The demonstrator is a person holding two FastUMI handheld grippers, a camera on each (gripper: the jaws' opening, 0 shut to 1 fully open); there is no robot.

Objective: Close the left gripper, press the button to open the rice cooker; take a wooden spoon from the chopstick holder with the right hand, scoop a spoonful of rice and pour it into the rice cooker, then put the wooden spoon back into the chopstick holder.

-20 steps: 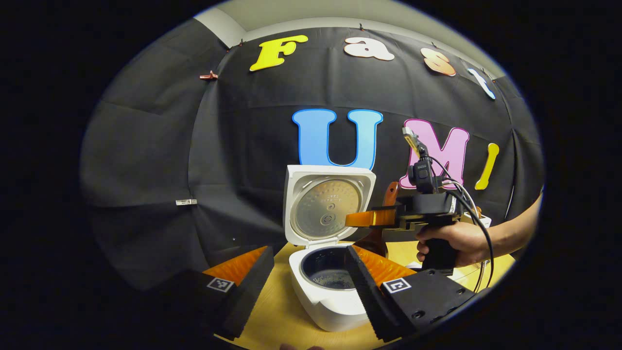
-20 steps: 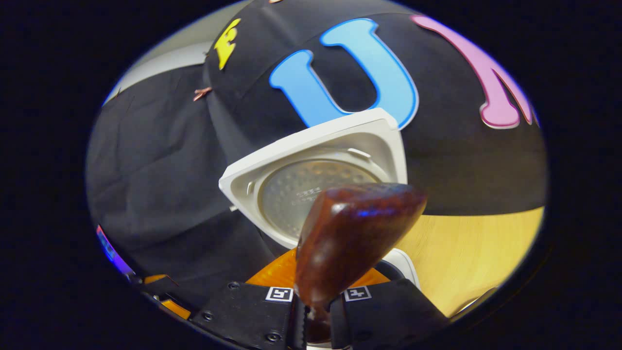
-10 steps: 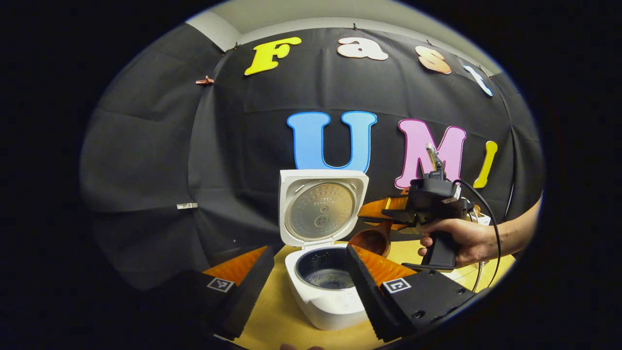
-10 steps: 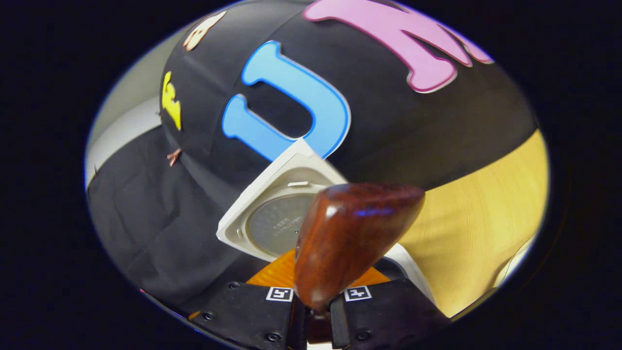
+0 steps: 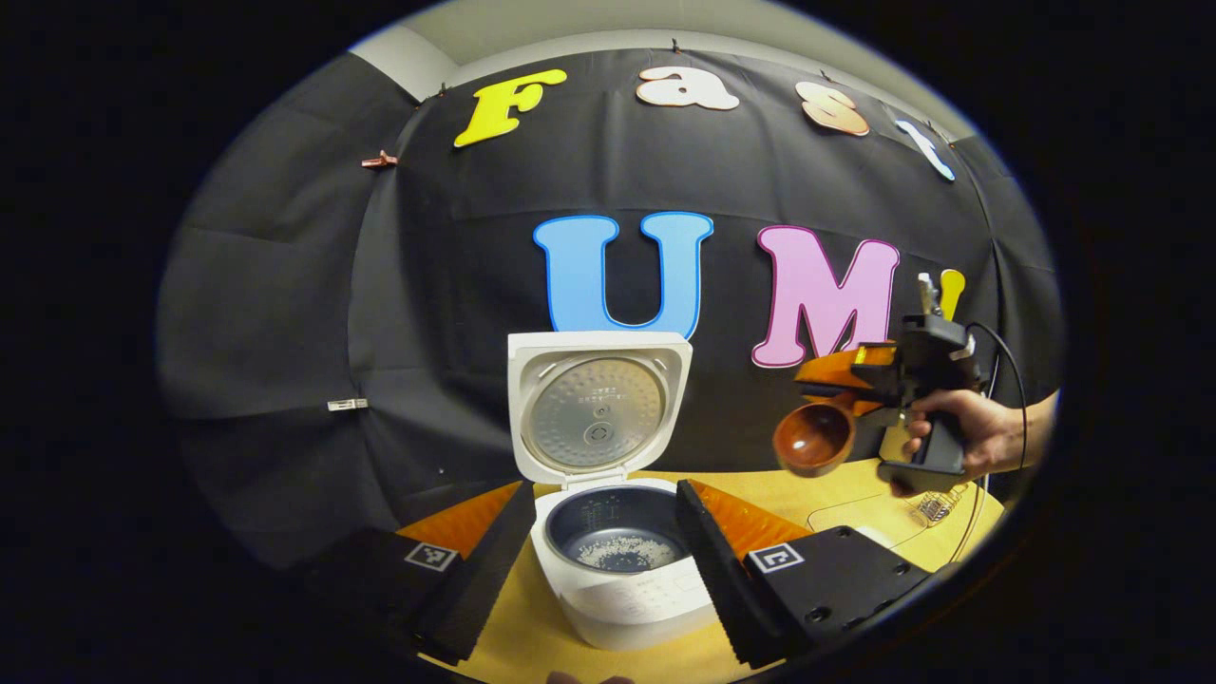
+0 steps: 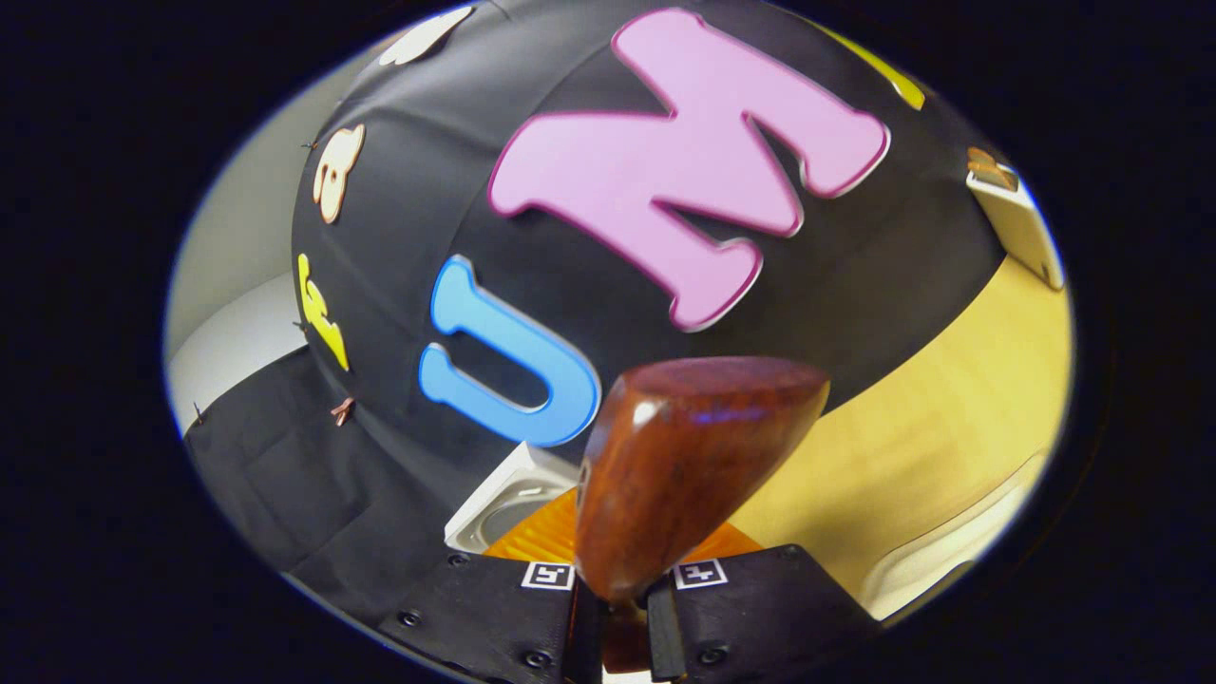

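Observation:
The white rice cooker [image 5: 622, 589] stands on the table with its lid [image 5: 597, 407] raised upright; a little rice lies in its dark inner pot [image 5: 617, 541]. My left gripper [image 5: 598, 560] is open, its fingers on either side of the cooker in the left gripper view. To the right, a hand holds my right gripper [image 5: 841, 375] shut on the dark wooden spoon [image 5: 812, 439], whose empty bowl faces the camera above the table. In the right gripper view the spoon [image 6: 689, 465] rises close up from my right gripper [image 6: 613, 617]; a corner of the lid [image 6: 503, 494] peeks out behind it.
The yellow wooden table [image 5: 836, 494] runs to the right of the cooker. A small wire object [image 5: 936, 508] lies on the table under the person's hand [image 5: 978, 437]. A white container edge [image 6: 1021, 223] sits at the far right in the right gripper view.
My right gripper has carried the spoon away from over the cooker to the right and a little up, turning the bowl outward. Rice now lies visible in the pot. The left gripper stays open.

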